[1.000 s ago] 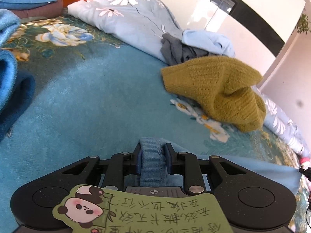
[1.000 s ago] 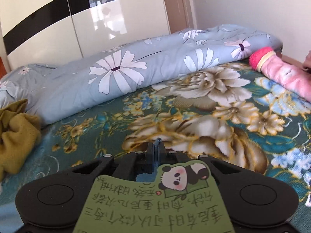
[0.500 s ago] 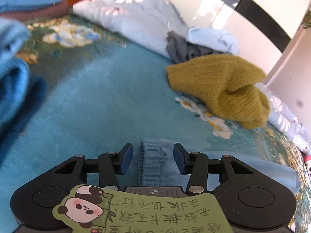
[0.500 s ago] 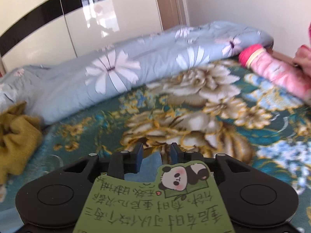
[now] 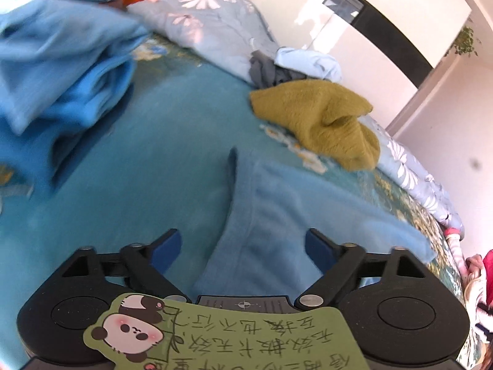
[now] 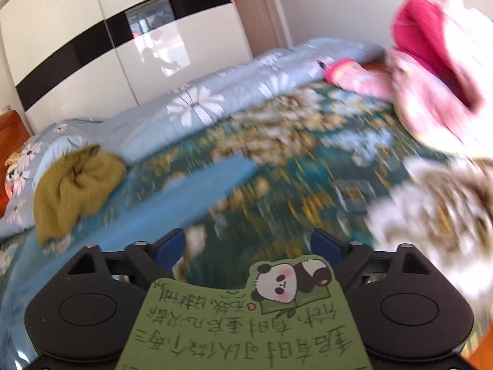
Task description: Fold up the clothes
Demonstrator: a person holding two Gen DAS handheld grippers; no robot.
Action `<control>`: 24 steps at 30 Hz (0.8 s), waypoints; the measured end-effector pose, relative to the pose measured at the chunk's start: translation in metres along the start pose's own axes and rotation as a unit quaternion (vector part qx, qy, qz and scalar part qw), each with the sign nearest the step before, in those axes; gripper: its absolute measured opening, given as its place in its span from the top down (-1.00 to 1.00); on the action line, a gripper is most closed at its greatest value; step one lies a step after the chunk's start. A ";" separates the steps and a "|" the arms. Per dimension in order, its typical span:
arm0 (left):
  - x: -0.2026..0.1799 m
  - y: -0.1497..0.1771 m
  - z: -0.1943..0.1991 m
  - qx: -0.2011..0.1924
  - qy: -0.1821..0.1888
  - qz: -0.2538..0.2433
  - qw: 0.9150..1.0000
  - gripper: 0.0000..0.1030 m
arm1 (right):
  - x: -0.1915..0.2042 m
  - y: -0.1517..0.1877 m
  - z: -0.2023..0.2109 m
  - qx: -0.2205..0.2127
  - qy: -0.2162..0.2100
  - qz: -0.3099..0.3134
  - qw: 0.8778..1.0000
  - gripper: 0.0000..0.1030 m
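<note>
A light blue garment (image 5: 308, 215) lies flat on the teal bedspread (image 5: 160, 160). My left gripper (image 5: 243, 246) is open just above its near end, jaws wide apart and holding nothing. My right gripper (image 6: 246, 246) is also open and empty, raised above the floral bedspread (image 6: 292, 185). The same light blue garment (image 6: 191, 185) shows in the blurred right wrist view, stretching left of the gripper. A mustard knitted sweater (image 5: 326, 123) lies crumpled beyond the garment; it also shows in the right wrist view (image 6: 74, 188).
A blue towel or fleece pile (image 5: 61, 71) lies at left. A pale floral quilt (image 5: 215, 21) is rolled along the far side, with grey and pale blue clothes (image 5: 289, 64) on it. Pink clothes (image 6: 431, 86) lie at right. A white wardrobe (image 6: 123, 46) stands behind the bed.
Both grippers were shut on the light blue garment, then opened and let it go. Both have pulled back and up, and the garment now lies flat on the bed.
</note>
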State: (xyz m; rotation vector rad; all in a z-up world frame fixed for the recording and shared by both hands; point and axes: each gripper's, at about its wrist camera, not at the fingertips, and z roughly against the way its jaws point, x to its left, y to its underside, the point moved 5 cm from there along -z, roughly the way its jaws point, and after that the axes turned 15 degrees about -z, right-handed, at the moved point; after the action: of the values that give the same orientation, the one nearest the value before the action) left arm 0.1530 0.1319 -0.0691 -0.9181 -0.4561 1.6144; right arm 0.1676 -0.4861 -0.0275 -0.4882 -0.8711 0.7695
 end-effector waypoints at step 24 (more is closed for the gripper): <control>0.001 0.043 -0.027 0.009 0.089 0.199 0.976 0.03 | -0.099 0.062 0.007 0.006 0.019 -0.258 0.966 0.37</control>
State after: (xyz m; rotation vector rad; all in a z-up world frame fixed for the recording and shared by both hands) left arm 0.1463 0.1167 -0.1169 -1.1845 -0.1342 1.8693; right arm 0.0968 -0.5221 -0.1134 -0.2437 -0.9053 0.2860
